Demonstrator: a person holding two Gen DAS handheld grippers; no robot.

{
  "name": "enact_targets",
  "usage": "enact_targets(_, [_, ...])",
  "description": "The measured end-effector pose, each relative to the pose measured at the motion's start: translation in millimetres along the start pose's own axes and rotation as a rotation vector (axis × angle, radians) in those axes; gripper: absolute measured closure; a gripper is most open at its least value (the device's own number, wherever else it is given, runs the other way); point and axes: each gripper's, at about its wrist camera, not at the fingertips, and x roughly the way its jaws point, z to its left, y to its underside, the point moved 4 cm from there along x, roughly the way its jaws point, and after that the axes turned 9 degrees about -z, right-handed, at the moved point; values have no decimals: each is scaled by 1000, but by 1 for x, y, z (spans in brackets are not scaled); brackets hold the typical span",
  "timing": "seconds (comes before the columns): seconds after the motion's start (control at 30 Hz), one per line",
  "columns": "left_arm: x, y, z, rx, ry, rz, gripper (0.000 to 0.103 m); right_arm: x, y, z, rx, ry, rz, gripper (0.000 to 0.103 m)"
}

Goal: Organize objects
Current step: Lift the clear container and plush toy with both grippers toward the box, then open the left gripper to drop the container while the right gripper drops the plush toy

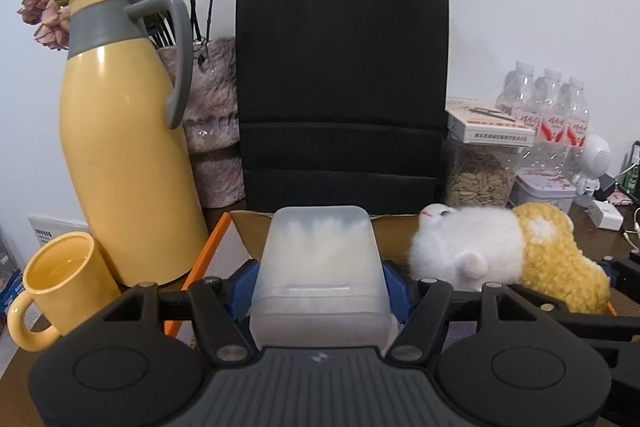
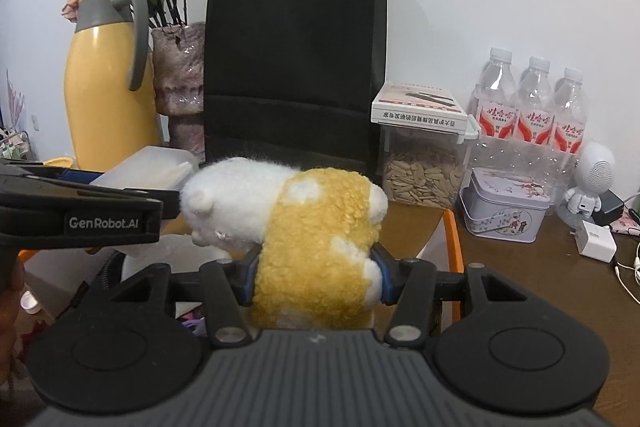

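Left wrist view: left tool (image 1: 320,291) is clamped on frosted box (image 1: 320,267); right tool (image 2: 316,275) on plush toy (image 2: 296,219), at 3 o'clock. Both are best kept level, apart, until set down.

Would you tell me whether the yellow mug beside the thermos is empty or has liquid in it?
It has liquid in it. The yellow mug stands upright by the yellow thermos, and a pale liquid surface shows inside, below its rim. What the liquid is I cannot tell.
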Motion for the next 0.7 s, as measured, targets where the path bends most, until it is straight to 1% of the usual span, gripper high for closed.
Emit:
enact_targets(0.2, [10, 1, 1, 9, -8, 20, 39, 9, 4, -4, -3, -1, 25, 49])
enact_targets(0.3, [12, 3, 1, 18, -3, 38, 38, 10, 5, -4, -3, -3, 40, 44])
enact_targets(0.33, [13, 3, 1, 17, -2, 46, 38, 10, 5, -4, -3, -6, 45, 40])
enact_targets(0.37, [13, 4, 1, 17, -5, 48, 36, 10, 5, -4, -4, -5, 45, 27])
enact_targets(0.4, [13, 4, 1, 20, -14, 50, 22, 9, 5, -4, -6, 2, 42, 19])
enact_targets(0.43, [13, 4, 2, 24, -25, 50, 7, 9, 4, -4, -11, 10, 39, 6])
enact_targets(0.47, [13, 3, 2, 27, -36, 48, 2, 7, 3, -5, -17, 20, 33, 2])
enact_targets(0.5, [12, 3, 1, 31, -44, 43, 0, 6, 2, -5, -20, 24, 27, 1])
enact_targets(0.7, [12, 5, -3, 50, -42, 53, 0, 6, 2, -7, -15, 28, 23, 0])
